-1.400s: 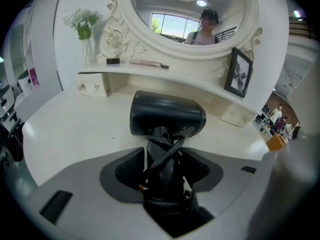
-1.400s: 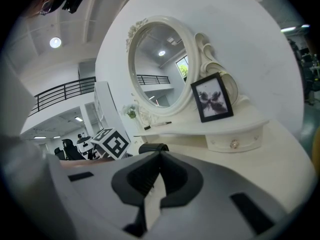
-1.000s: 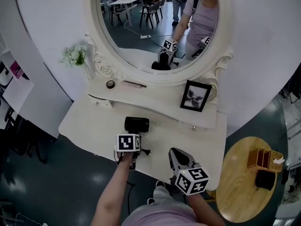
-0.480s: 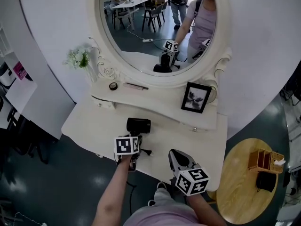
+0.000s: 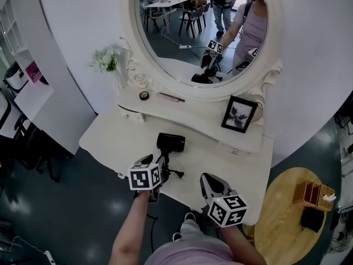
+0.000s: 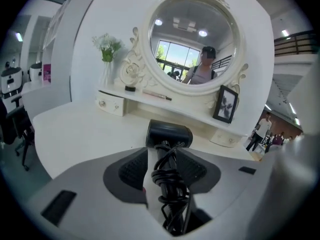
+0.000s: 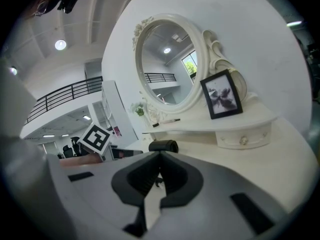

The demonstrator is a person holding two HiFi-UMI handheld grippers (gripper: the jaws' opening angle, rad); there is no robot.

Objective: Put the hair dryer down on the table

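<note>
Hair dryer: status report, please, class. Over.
Left gripper open, jaws just been closing, handle between them, ungripped. Right gripper shut, empty. Hair dryer lying on table. Nothing in the way.

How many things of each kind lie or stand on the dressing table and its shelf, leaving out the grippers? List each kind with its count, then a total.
Hair dryer: 1
Picture frame: 1
Vase of flowers: 1
Small round dark item: 1
Slim pen-like stick: 1
Total: 5

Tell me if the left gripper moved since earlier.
Yes: the left gripper has drawn back from the hair dryer resting on the table; its jaws have just closed somewhat, handle between them.
</note>
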